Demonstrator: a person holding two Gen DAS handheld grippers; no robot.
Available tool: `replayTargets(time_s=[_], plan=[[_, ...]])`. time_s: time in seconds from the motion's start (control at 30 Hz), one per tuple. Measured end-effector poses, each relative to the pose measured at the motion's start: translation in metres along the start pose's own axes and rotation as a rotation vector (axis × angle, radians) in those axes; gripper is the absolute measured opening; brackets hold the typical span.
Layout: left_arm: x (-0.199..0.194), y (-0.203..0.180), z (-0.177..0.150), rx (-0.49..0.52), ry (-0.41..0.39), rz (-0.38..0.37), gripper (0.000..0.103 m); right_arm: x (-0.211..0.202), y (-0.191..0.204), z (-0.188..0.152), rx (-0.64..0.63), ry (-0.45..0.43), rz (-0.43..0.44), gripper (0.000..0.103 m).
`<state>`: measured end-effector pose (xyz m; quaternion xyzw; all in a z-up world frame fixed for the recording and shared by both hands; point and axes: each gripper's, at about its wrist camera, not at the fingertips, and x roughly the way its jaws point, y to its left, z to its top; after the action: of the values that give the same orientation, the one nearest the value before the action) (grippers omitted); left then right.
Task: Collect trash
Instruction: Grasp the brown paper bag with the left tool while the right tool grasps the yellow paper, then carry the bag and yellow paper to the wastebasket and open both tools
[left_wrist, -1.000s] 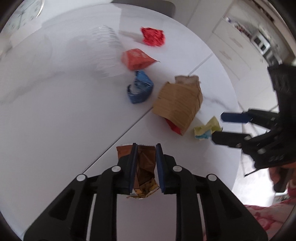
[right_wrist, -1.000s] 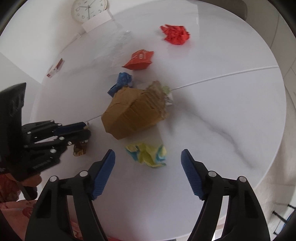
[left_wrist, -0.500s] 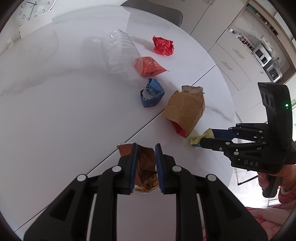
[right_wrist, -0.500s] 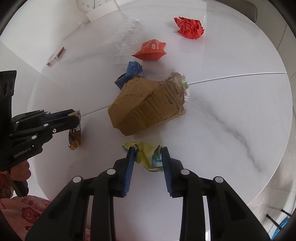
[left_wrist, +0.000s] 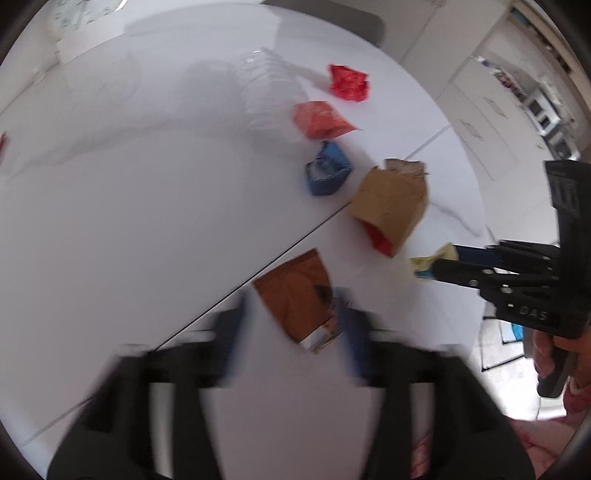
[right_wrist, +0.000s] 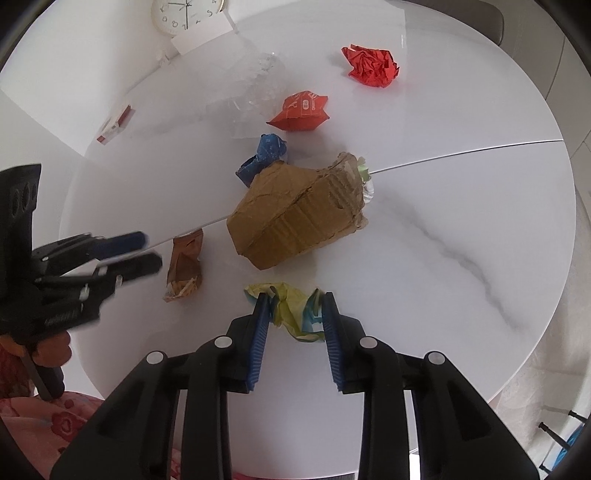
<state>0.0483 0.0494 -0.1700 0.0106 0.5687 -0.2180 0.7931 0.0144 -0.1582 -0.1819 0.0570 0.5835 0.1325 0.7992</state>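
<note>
My left gripper (left_wrist: 291, 310) is blurred and its jaws are opening. A brown snack wrapper (left_wrist: 295, 295) lies loose on the white table (left_wrist: 129, 221) between the spread fingers, and no pad presses on it. From the right wrist view the wrapper (right_wrist: 184, 264) rests flat just off the left gripper (right_wrist: 149, 250). My right gripper (right_wrist: 295, 301) is shut on a crumpled yellow and blue paper (right_wrist: 291, 306) near the table's front edge. The left wrist view shows the same paper (left_wrist: 424, 262) pinched at the tips of the right gripper (left_wrist: 445, 259).
A crushed cardboard box (right_wrist: 299, 218) sits mid-table, just behind the yellow paper. Behind it lie a blue wrapper (right_wrist: 264, 155), an orange-red packet (right_wrist: 301, 112), a red paper ball (right_wrist: 371, 66) and a crushed clear plastic bottle (right_wrist: 251, 96). A clock (right_wrist: 186, 14) leans at the back.
My left gripper has opened and let go of the brown wrapper, which now lies on the table. My right gripper closed on the yellow paper and still holds it.
</note>
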Motion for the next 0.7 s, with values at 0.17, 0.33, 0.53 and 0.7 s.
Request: replayTargets(time_s=[0.17, 0.33, 0.53, 0.7], plan=[[0.010, -0.005, -0.001, -0.021, 0.028, 0.029, 0.082, 0.000, 0.000, -0.002, 0.005, -0.001, -0.002, 0.030], [0.029, -0.012, 0.000, -0.055, 0.080, 0.056, 0.082, -0.002, 0.001, -0.004, 0.009, -0.004, -0.009, 0.030], [0.038, -0.014, 0.002, -0.079, 0.098, 0.104, 0.059, -0.007, -0.001, -0.009, 0.026, -0.005, -0.027, 0.030], [0.034, -0.010, 0.003, -0.123, 0.086, 0.115, 0.047, -0.012, -0.005, -0.014, 0.035, -0.014, -0.031, 0.030]])
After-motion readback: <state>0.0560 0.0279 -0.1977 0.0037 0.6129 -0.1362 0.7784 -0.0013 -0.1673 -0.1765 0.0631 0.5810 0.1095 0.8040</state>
